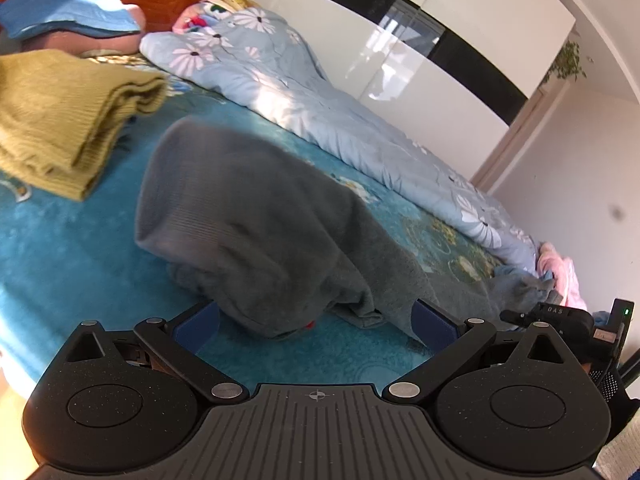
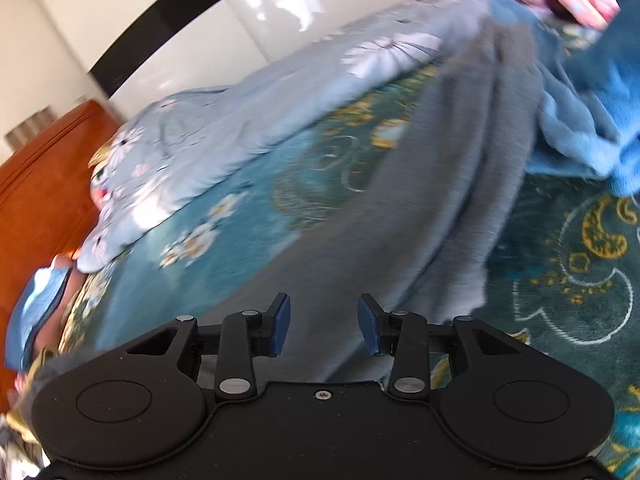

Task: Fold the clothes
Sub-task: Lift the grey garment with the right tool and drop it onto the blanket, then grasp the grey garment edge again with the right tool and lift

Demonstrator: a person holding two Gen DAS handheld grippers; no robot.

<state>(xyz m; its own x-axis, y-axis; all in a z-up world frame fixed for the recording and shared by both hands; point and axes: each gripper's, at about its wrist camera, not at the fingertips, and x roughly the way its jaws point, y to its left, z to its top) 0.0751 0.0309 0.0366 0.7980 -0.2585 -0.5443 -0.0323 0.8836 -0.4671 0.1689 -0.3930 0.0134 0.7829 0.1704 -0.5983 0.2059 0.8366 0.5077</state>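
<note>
Grey knit garment (image 1: 248, 224) lay heaped mid-bed on teal blanket (image 1: 80, 264); probably soft, light, limp, best pinched at a hem corner. Left gripper (image 1: 316, 320) spread wide around its near edge, unpressed. Right gripper (image 2: 324, 326) partly parted, empty, above cloth.

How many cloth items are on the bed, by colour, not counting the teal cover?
Grey garment: 1
Olive folded knit: 1
Floral light-blue quilt: 1
Blue cloth: 1
Pink cloth: 1
Total: 5
</note>
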